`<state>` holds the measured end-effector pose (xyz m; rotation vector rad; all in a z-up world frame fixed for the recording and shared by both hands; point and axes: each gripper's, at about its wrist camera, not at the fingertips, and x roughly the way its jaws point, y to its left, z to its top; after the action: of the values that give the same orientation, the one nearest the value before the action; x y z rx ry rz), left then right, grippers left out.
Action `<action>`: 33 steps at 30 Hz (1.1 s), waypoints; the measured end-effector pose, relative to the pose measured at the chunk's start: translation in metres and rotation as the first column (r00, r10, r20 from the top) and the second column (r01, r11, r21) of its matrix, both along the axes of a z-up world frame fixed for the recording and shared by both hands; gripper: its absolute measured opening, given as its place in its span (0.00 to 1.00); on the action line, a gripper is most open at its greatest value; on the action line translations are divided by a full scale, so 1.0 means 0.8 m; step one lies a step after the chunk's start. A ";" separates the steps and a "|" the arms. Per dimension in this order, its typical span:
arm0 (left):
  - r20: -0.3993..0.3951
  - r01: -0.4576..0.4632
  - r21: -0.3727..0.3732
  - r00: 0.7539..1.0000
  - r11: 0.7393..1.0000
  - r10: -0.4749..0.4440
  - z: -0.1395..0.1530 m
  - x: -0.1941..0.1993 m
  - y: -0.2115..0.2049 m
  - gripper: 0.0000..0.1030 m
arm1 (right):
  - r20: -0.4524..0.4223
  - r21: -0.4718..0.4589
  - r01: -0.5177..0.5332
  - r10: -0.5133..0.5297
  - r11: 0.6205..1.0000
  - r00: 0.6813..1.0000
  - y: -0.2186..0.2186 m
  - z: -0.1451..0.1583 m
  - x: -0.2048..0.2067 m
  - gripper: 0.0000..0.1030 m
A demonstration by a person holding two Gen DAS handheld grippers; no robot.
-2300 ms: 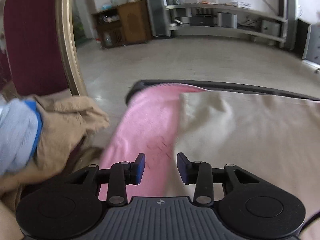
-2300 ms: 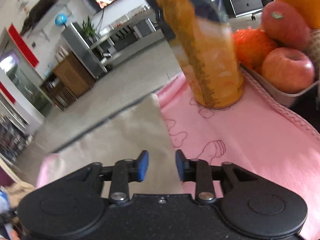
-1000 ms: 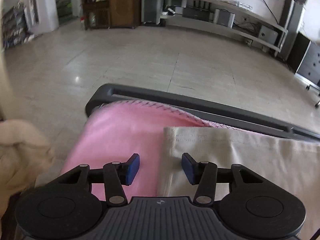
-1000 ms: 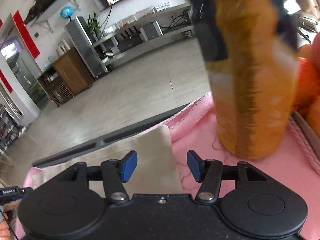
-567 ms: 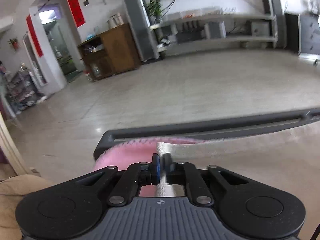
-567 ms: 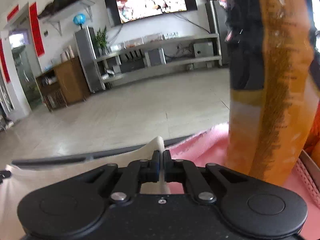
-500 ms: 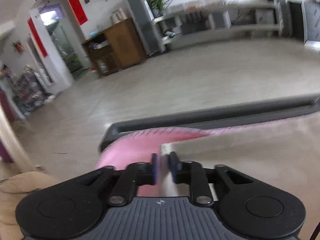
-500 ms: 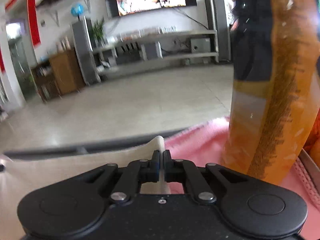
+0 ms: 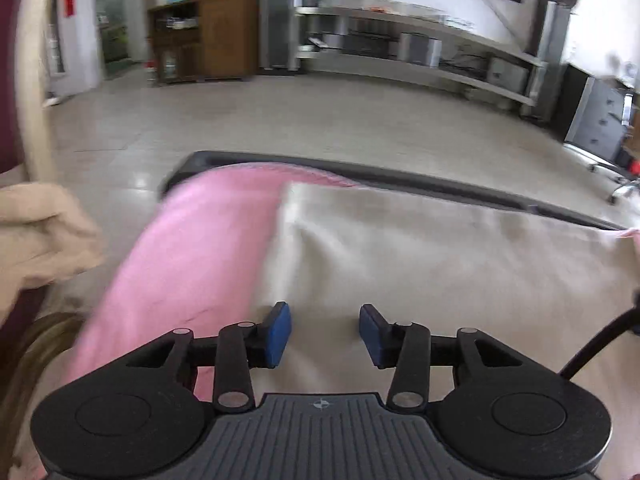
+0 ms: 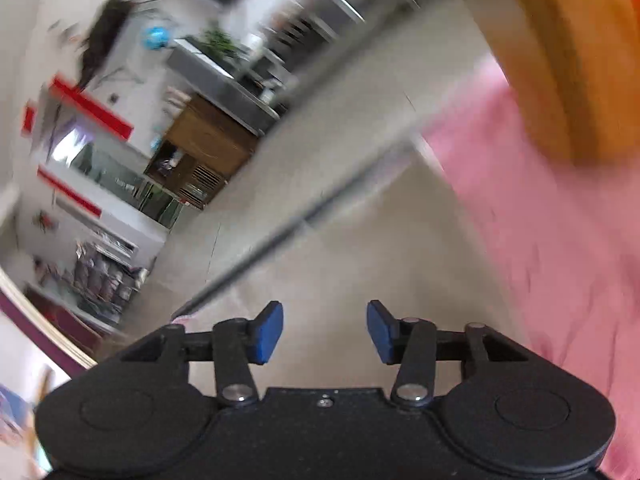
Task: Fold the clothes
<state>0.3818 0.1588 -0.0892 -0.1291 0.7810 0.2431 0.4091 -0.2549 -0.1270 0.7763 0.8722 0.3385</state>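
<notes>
Half a second ago both grippers were pinched shut on the far corners of the beige cloth (image 9: pixel 420 248). Now the left gripper (image 9: pixel 325 334) has its blue pads spread wide and holds nothing; it sits back from the far edge, over the cloth's left border beside the pink towel (image 9: pixel 192 248). The cloth lies flat again, its far corner resting on the towel near the dark table edge (image 9: pixel 400 178). The right gripper (image 10: pixel 325 332) is likewise spread and empty, and its view is now tilted and blurred, with the orange bottle (image 10: pixel 568 60) pushed to the upper right corner.
</notes>
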 end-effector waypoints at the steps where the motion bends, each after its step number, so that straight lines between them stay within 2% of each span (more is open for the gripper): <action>1: 0.000 -0.028 0.003 1.000 1.000 0.028 0.001 -0.006 0.008 0.38 | 0.002 0.010 0.043 -0.043 0.999 0.999 -0.015 -0.007 -0.006 0.16; 2: -0.010 -0.060 0.012 0.998 0.998 0.060 0.004 -0.012 0.016 0.31 | 0.004 0.020 0.087 -0.087 0.996 0.996 -0.029 -0.014 -0.011 0.12; 3: -0.022 -0.095 0.030 0.995 0.995 0.095 0.007 -0.018 0.024 0.40 | -0.005 0.032 0.157 -0.157 0.987 0.988 -0.049 -0.017 -0.021 0.11; 4: -0.045 -0.143 0.085 0.988 0.986 0.147 0.012 -0.022 0.030 0.48 | -0.016 0.044 0.234 -0.233 0.971 0.972 -0.071 -0.019 -0.032 0.08; 5: -0.066 -0.189 0.141 0.978 0.972 0.199 0.016 -0.027 0.036 0.36 | -0.028 0.054 0.309 -0.308 0.950 0.951 -0.092 -0.021 -0.043 0.10; 6: -0.079 -0.224 0.187 0.967 0.956 0.242 0.023 -0.033 0.041 0.32 | -0.036 0.024 0.357 -0.356 0.934 0.934 -0.105 -0.013 -0.056 0.18; 7: -0.074 -0.225 0.190 0.967 0.956 0.242 0.038 -0.049 0.041 0.33 | -0.040 -0.018 0.396 -0.397 0.918 0.917 -0.115 -0.003 -0.069 0.24; 8: -0.069 -0.225 0.193 0.968 0.955 0.242 0.053 -0.065 0.042 0.34 | -0.037 -0.031 0.403 -0.404 0.914 0.914 -0.123 0.008 -0.081 0.32; 10: -0.060 -0.224 0.192 0.969 0.956 0.239 0.080 -0.099 0.042 0.40 | -0.016 -0.021 0.391 -0.391 0.920 0.920 -0.134 0.038 -0.113 0.35; 11: -0.064 -0.210 0.156 0.973 0.965 0.222 0.082 -0.121 0.037 0.44 | -0.001 -0.006 0.380 -0.380 0.925 0.925 -0.138 0.053 -0.130 0.37; 14: -0.074 -0.165 0.048 0.983 0.985 0.168 0.090 -0.189 0.022 0.46 | 0.037 0.075 0.340 -0.344 0.937 0.938 -0.135 0.102 -0.180 0.54; 16: -0.077 -0.135 -0.024 0.988 0.991 0.132 0.095 -0.234 0.013 0.54 | 0.072 0.133 0.299 -0.310 0.945 0.948 -0.140 0.127 -0.221 0.62; 18: -0.078 -0.103 -0.097 0.992 0.990 0.096 0.100 -0.279 0.003 0.60 | 0.117 0.153 0.256 -0.275 0.954 0.954 -0.135 0.133 -0.258 0.72; 20: -0.085 -0.076 -0.162 0.994 0.984 0.063 0.102 -0.320 -0.007 0.60 | 0.151 0.137 0.227 -0.247 0.964 0.957 -0.128 0.126 -0.290 0.78; 21: -0.132 -0.088 -0.159 0.989 0.983 0.067 0.088 -0.321 -0.012 0.60 | 0.155 0.117 0.222 -0.239 0.968 0.959 -0.125 0.117 -0.300 0.79; 22: -0.179 -0.099 -0.155 0.981 0.983 0.071 0.073 -0.322 -0.017 0.59 | 0.134 0.085 0.214 -0.224 0.973 0.965 -0.123 0.105 -0.303 0.79; 23: -0.222 -0.107 -0.146 0.972 0.984 0.073 0.060 -0.322 -0.022 0.59 | 0.077 0.052 0.207 -0.211 0.977 0.974 -0.116 0.090 -0.297 0.77; 24: -0.247 -0.097 -0.111 0.967 0.989 0.067 0.054 -0.317 -0.030 0.59 | -0.018 0.033 0.207 -0.207 0.978 0.978 -0.113 0.072 -0.289 0.75; 25: -0.248 -0.086 -0.067 0.966 0.994 0.067 0.052 -0.311 -0.038 0.60 | -0.079 0.056 0.194 -0.190 0.979 0.979 -0.112 0.058 -0.283 0.71; 26: -0.250 -0.075 -0.024 0.966 0.997 0.067 0.049 -0.305 -0.047 0.60 | -0.128 0.091 0.179 -0.167 0.980 0.978 -0.111 0.046 -0.278 0.71; 28: -0.238 -0.058 0.028 0.969 0.998 0.063 0.048 -0.295 -0.062 0.61 | -0.176 0.103 0.158 -0.138 0.982 0.975 -0.103 0.033 -0.266 0.69; 30: -0.206 -0.053 -0.004 0.977 0.999 0.051 0.049 -0.293 -0.070 0.63 | -0.157 0.051 0.147 -0.137 0.988 0.978 -0.091 0.034 -0.258 0.54; 32: -0.181 -0.059 -0.016 0.982 0.998 0.056 0.048 -0.288 -0.072 0.63 | -0.076 0.002 0.150 -0.150 0.989 0.986 -0.077 0.040 -0.255 0.27; 33: -0.171 -0.067 -0.014 0.983 0.998 0.063 0.047 -0.283 -0.071 0.63 | -0.033 -0.024 0.152 -0.153 0.988 0.988 -0.069 0.043 -0.253 0.23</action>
<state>0.1550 0.1023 -0.0512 -0.1543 0.9504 0.3110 0.2070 -0.3101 -0.0925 0.8255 0.8425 0.1807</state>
